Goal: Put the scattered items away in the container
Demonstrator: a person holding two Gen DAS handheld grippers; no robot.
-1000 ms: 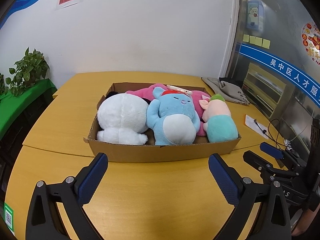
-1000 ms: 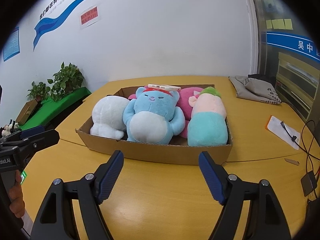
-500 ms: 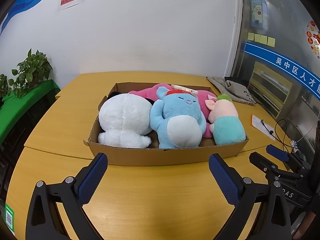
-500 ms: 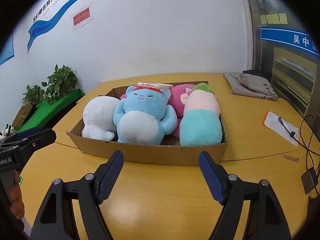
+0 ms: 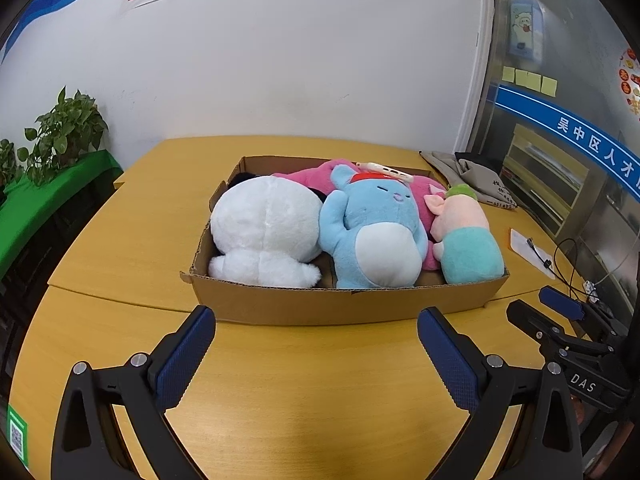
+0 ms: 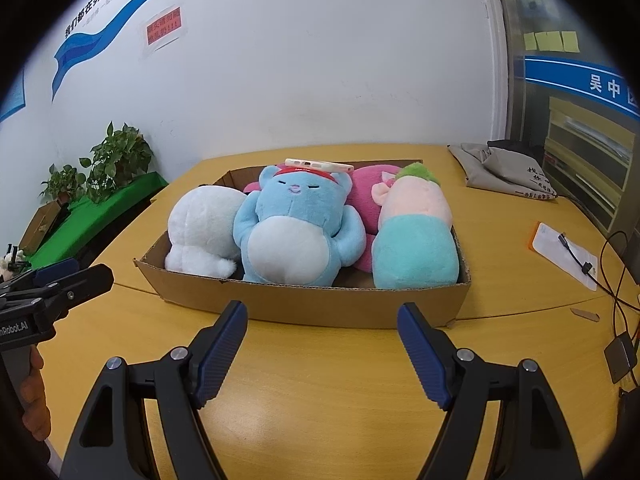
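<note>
A shallow cardboard box (image 5: 340, 310) (image 6: 320, 306) sits on the wooden table. In it lie a white plush (image 5: 266, 234) (image 6: 200, 234), a blue bear plush (image 5: 376, 232) (image 6: 296, 232), a pink plush (image 5: 426, 200) (image 6: 364, 196) and a pink-and-teal plush (image 5: 466, 240) (image 6: 414, 240). A white phone case (image 5: 386, 170) (image 6: 320, 165) rests on the blue bear's head. My left gripper (image 5: 316, 354) is open and empty in front of the box. My right gripper (image 6: 322, 350) is open and empty, also in front of the box.
A grey cloth bag (image 5: 476, 178) (image 6: 508, 174) lies at the table's back right. A paper slip with a cable (image 6: 566, 254) and more cables (image 6: 620, 320) lie at the right. Potted plants (image 6: 116, 160) stand on a green shelf at the left.
Both grippers have shifted slightly, so the box sits a little differently in each view. Both stay open and empty, and nothing in the box has moved.
</note>
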